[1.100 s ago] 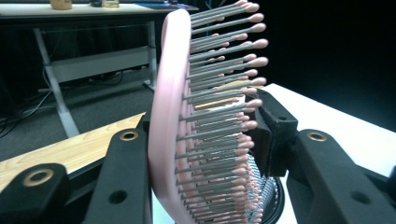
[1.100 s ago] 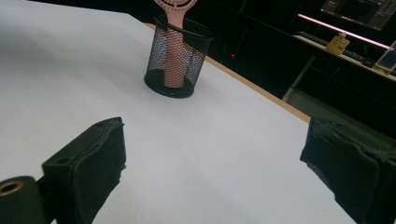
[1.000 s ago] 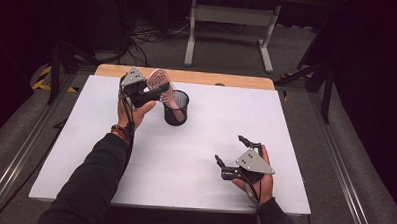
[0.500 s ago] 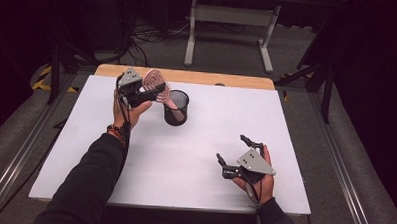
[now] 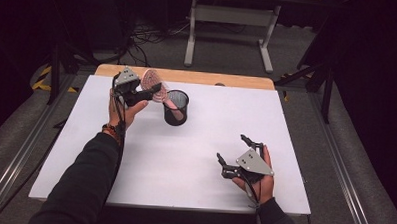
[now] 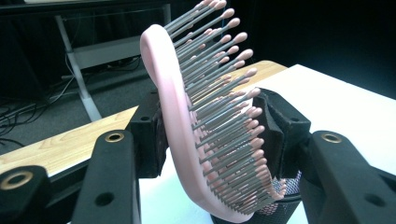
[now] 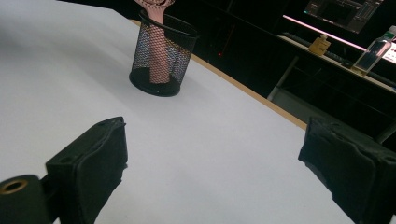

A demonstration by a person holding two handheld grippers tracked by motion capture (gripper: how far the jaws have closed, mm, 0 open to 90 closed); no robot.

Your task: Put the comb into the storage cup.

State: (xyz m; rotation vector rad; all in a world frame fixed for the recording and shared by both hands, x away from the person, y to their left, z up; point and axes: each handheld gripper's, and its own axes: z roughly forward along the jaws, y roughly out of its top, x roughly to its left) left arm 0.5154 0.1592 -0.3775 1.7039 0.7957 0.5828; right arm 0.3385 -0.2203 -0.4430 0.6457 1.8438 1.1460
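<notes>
The left forearm, in a dark sleeve, is stretched up from the near left edge toward the far left part of the white table top (image 5: 195, 157), wrist raised off the surface. The left gripper (image 5: 146, 92) is held level, pointing right toward the cup. Its jaws are part-closed w/ the pink hairbrush (image 6: 205, 135) pinched between them: in the left gripper view one pad is seen against the smooth pink back, the other against the bristle tips. The brush head is up and tilted; its handle end is seen dipping into the black mesh pen cup (image 5: 176, 107), which stands upright near the far edge, approx. centre-left, apart from the wooden strip along the far edge. In the right gripper view the pink handle is visible through the mesh, leaning inside the cup.

The right hand (image 5: 256, 179) is rested on the table top near the near right corner, palm side down. The right gripper (image 5: 233, 153) is pointed up-left toward the cup, well apart from it. Its jaws are spread wide, nothing between them, nothing touched but the table.

Count: 1 hairbrush, 1 mesh cup, 2 grippers.
</notes>
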